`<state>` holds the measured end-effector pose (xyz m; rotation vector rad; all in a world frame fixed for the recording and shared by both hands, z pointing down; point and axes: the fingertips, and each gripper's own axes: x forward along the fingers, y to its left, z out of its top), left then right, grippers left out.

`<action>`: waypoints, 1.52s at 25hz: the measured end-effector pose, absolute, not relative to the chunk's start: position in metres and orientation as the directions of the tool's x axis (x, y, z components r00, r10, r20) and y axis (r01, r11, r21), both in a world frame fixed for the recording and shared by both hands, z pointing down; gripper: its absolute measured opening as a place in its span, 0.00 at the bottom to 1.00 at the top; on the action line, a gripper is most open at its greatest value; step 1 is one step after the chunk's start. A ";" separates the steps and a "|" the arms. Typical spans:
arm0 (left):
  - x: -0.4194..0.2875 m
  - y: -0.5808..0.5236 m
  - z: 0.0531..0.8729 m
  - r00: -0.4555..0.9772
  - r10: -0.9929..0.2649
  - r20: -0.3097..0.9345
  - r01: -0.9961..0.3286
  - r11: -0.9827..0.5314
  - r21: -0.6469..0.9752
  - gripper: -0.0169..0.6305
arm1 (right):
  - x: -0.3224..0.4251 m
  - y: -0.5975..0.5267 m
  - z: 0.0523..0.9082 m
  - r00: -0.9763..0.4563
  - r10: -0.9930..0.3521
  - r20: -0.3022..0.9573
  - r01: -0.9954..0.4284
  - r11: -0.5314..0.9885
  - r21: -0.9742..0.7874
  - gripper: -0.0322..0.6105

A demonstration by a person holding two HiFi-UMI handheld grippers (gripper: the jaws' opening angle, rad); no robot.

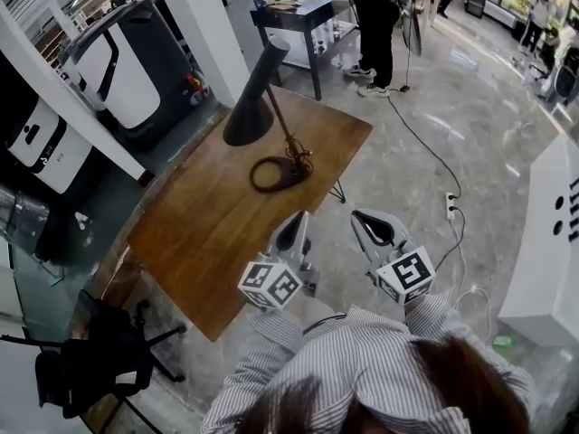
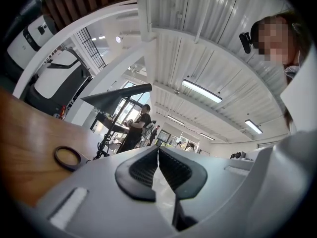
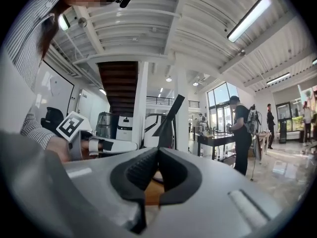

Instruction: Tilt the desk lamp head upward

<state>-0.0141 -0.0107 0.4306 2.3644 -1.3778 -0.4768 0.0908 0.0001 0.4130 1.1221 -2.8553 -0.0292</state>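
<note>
Shut tip to tip on nothing: left gripper [image 1: 295, 227], lower centre of head view, hovering over near edge of wooden table [image 1: 204, 233], touching nothing. Same in left gripper view: left gripper [image 2: 158, 151] with pads meeting, only room and ceiling beyond. Just to its right, right gripper [image 1: 364, 221], likewise closed and empty, past the table corner over bare floor. In right gripper view, right gripper [image 3: 157, 152] tips together, sliver of wood showing through gap lower down.

Further out, centre to upper centre of head view: desk lamp standing on the table, well apart from both grippers. Black cone lamp head [image 1: 252, 100] pointing down-left. Thin stem [image 1: 288, 136] slanting down to open ring base [image 1: 274, 174]. Cord [image 1: 297, 159] bunched at foot of stem.

Handling, as a guess: rigid, fairly light, smooth painted shade, likely slippery under pads. Small ring base, so probably tippy; worth pinning base or stem with one gripper. Best hold likely narrow top of cone near the joint, or a push up under wide rim with closed jaws. Opening needed first for any pinch. Joint stiffness not tellable.
</note>
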 end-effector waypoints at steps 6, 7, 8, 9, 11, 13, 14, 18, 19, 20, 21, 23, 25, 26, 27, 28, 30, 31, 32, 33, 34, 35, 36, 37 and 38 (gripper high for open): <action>-0.029 -0.046 0.435 0.457 -0.882 -0.118 -0.751 -0.453 0.481 0.03 | 0.078 -0.043 0.420 -0.727 -0.685 0.048 -0.684 0.729 0.040 0.05; -0.034 -0.055 0.435 0.454 -0.882 -0.126 -0.745 -0.453 0.489 0.04 | 0.073 -0.053 0.420 -0.725 -0.687 0.043 -0.685 0.727 0.047 0.05; -0.040 -0.064 0.434 0.451 -0.883 -0.133 -0.741 -0.453 0.496 0.05 | 0.067 -0.063 0.421 -0.724 -0.688 0.043 -0.686 0.725 0.054 0.05; -0.047 -0.075 0.433 0.445 -0.885 -0.138 -0.739 -0.450 0.501 0.08 | 0.061 -0.074 0.422 -0.724 -0.688 0.047 -0.686 0.726 0.059 0.05; -0.063 -0.096 0.432 0.428 -0.893 -0.140 -0.747 -0.437 0.501 0.13 | 0.044 -0.094 0.425 -0.725 -0.686 0.056 -0.682 0.727 0.073 0.05; -0.081 -0.118 0.430 0.410 -0.901 -0.143 -0.757 -0.423 0.498 0.17 | 0.028 -0.116 0.425 -0.725 -0.686 0.066 -0.680 0.727 0.098 0.05; -0.089 -0.129 0.429 0.404 -0.903 -0.146 -0.756 -0.420 0.502 0.18 | 0.020 -0.127 0.425 -0.724 -0.686 0.073 -0.678 0.727 0.111 0.05; -0.108 -0.167 0.433 0.410 -0.901 -0.146 -0.728 -0.419 0.542 0.23 | -0.006 -0.165 0.436 -0.726 -0.678 0.118 -0.663 0.735 0.141 0.09; -0.110 -0.173 0.437 0.415 -0.899 -0.140 -0.719 -0.419 0.554 0.24 | -0.013 -0.173 0.438 -0.727 -0.674 0.130 -0.658 0.738 0.147 0.10; -0.113 -0.180 0.440 0.420 -0.898 -0.134 -0.709 -0.417 0.568 0.26 | -0.019 -0.180 0.441 -0.727 -0.672 0.141 -0.654 0.740 0.156 0.12; -0.115 -0.186 0.443 0.423 -0.897 -0.131 -0.697 -0.414 0.585 0.27 | -0.025 -0.189 0.443 -0.725 -0.671 0.153 -0.651 0.741 0.166 0.14; -0.118 -0.196 0.448 0.421 -0.896 -0.138 -0.663 -0.408 0.627 0.29 | -0.036 -0.204 0.450 -0.722 -0.667 0.183 -0.641 0.745 0.184 0.17; -0.120 -0.203 0.448 0.410 -0.897 -0.167 -0.613 -0.406 0.678 0.29 | -0.044 -0.217 0.458 -0.724 -0.656 0.212 -0.626 0.755 0.198 0.18; -0.120 -0.205 0.447 0.402 -0.897 -0.180 -0.589 -0.405 0.700 0.29 | -0.048 -0.223 0.461 -0.726 -0.651 0.222 -0.618 0.759 0.204 0.18; -0.120 -0.208 0.447 0.394 -0.899 -0.189 -0.569 -0.401 0.718 0.29 | -0.052 -0.229 0.464 -0.728 -0.646 0.230 -0.611 0.763 0.209 0.18; -0.120 -0.211 0.448 0.387 -0.902 -0.192 -0.555 -0.394 0.732 0.29 | -0.055 -0.235 0.468 -0.731 -0.640 0.238 -0.604 0.768 0.211 0.18; -0.123 -0.216 0.449 0.370 -0.908 -0.197 -0.531 -0.380 0.757 0.29 | -0.064 -0.244 0.475 -0.738 -0.624 0.256 -0.587 0.782 0.210 0.18; -0.125 -0.218 0.448 0.360 -0.910 -0.203 -0.518 -0.377 0.768 0.29 | -0.068 -0.247 0.477 -0.741 -0.617 0.263 -0.580 0.787 0.212 0.18; -0.127 -0.220 0.446 0.349 -0.913 -0.211 -0.509 -0.374 0.775 0.29 | -0.071 -0.251 0.478 -0.742 -0.615 0.267 -0.575 0.789 0.216 0.18; -0.129 -0.221 0.444 0.338 -0.915 -0.219 -0.503 -0.373 0.780 0.29 | -0.073 -0.255 0.478 -0.741 -0.616 0.268 -0.575 0.787 0.222 0.18; -0.131 -0.223 0.443 0.327 -0.917 -0.228 -0.499 -0.373 0.782 0.29 | -0.074 -0.258 0.479 -0.738 -0.620 0.267 -0.577 0.784 0.228 0.18; -0.132 -0.225 0.442 0.316 -0.918 -0.238 -0.495 -0.374 0.784 0.29 | -0.074 -0.261 0.479 -0.736 -0.623 0.264 -0.579 0.782 0.231 0.18; -0.133 -0.227 0.442 0.310 -0.918 -0.247 -0.488 -0.376 0.788 0.29 | -0.075 -0.264 0.480 -0.736 -0.624 0.262 -0.580 0.781 0.232 0.18; -0.133 -0.228 0.441 0.308 -0.916 -0.255 -0.478 -0.381 0.791 0.29 | -0.075 -0.266 0.481 -0.739 -0.622 0.259 -0.578 0.783 0.231 0.18; -0.132 -0.230 0.441 0.311 -0.912 -0.265 -0.466 -0.390 0.794 0.28 | -0.076 -0.267 0.481 -0.744 -0.617 0.258 -0.573 0.787 0.229 0.18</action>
